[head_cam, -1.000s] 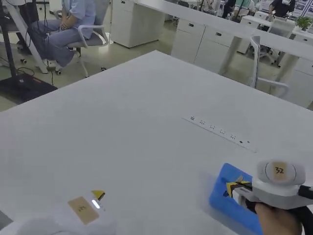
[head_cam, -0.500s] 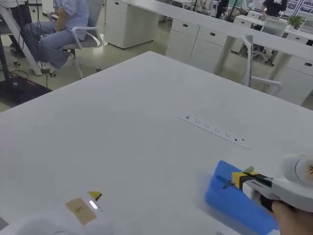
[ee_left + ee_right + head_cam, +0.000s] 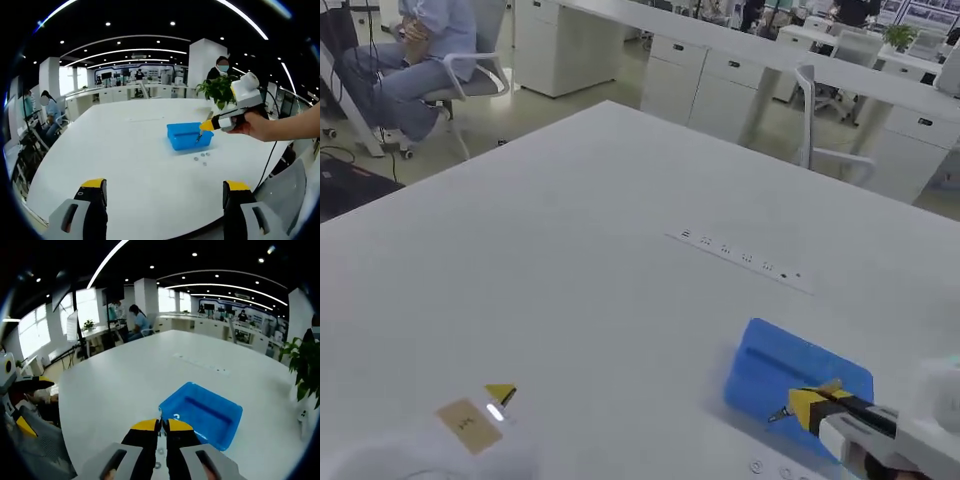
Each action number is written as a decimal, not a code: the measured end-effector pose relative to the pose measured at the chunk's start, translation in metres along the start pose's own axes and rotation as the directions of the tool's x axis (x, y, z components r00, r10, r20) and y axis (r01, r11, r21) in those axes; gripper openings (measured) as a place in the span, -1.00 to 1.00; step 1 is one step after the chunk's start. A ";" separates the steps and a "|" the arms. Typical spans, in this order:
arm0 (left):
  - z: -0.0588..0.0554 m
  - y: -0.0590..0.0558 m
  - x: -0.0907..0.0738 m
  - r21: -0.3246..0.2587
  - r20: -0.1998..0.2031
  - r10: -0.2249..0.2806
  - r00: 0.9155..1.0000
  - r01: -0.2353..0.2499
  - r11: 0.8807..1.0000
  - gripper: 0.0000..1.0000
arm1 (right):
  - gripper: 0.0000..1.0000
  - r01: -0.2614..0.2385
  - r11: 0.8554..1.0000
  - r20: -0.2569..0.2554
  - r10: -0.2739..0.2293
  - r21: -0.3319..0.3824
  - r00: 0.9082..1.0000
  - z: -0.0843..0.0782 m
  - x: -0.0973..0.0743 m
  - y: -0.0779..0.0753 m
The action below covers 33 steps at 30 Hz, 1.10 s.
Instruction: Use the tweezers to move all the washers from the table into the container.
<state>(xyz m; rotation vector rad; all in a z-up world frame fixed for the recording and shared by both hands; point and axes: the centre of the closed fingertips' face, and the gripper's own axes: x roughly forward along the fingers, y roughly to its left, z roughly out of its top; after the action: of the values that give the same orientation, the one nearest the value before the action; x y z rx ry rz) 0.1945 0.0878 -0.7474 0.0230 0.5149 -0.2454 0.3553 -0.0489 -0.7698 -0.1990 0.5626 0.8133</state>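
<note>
Near the white table (image 3: 570, 250) edge, blue plastic container (image 3: 790, 365), small metal washers (image 3: 200, 159) beside, right gripper (image 3: 161, 427) clamping thin tweezers (image 3: 782, 411), left gripper (image 3: 164, 184) gaping, empty.

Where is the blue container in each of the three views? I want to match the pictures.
Head view: the blue container is at the lower right.
Left gripper view: it is just right of centre.
Right gripper view: it is at the lower middle, just beyond the shut jaws.
Shared landmark: the yellow-tipped right gripper at the container's edge.
</note>
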 end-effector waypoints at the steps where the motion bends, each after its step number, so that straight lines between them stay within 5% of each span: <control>1: 0.000 0.000 0.000 0.000 0.000 -0.001 1.000 0.001 1.000 0.97 | -0.96 0.005 1.000 -0.005 -0.005 -0.007 1.000 -0.004 0.000 -0.001; 13: -0.002 -0.003 0.001 0.012 -0.012 -0.002 1.000 0.002 1.000 0.97 | -0.95 -0.012 0.999 -0.104 0.009 -0.029 0.995 -0.041 0.018 0.001; 33: -0.003 0.000 0.002 0.017 -0.017 0.008 1.000 -0.008 1.000 0.97 | -0.95 -0.001 0.996 -0.116 -0.009 -0.087 0.993 -0.044 0.022 0.000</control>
<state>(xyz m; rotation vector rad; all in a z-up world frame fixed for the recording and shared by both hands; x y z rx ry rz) 0.1947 0.0871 -0.7512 0.0433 0.5298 -0.2419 0.3496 -0.0519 -0.8186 -0.3284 0.6362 0.8264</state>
